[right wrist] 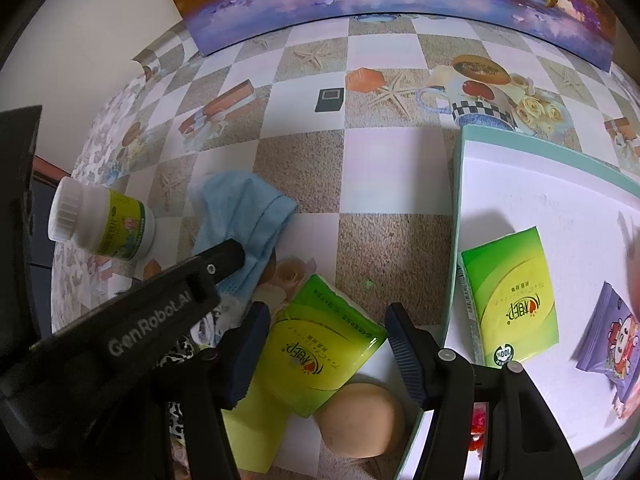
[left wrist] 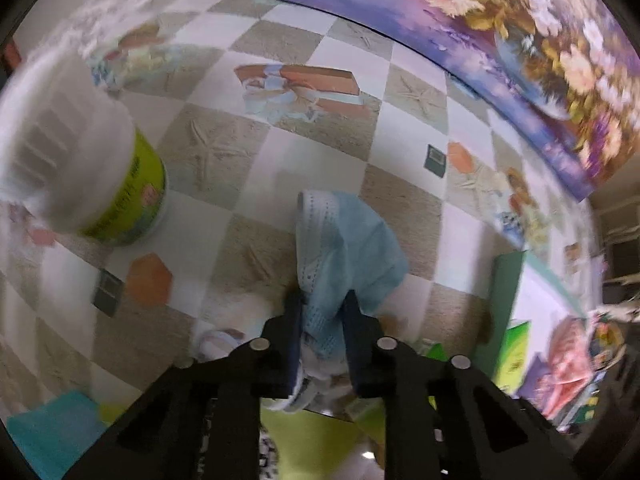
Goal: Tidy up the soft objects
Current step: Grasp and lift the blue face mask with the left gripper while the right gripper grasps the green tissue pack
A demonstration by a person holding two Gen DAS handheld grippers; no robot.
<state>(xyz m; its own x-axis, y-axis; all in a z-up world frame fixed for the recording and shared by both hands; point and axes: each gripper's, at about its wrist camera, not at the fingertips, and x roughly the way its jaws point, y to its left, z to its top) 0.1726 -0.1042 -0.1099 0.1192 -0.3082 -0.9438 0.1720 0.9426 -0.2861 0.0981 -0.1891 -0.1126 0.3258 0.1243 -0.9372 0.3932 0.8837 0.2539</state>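
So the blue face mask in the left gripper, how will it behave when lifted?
Probably floppy: the blue face mask is already creased and bunched where the left gripper pinches it. Likely very light, being thin cloth. The free end would probably droop and drag, perhaps brushing the white bottle nearby.

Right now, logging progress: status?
Left gripper shut on blue mask. Right gripper open over tissue pack. Bottle beside mask.
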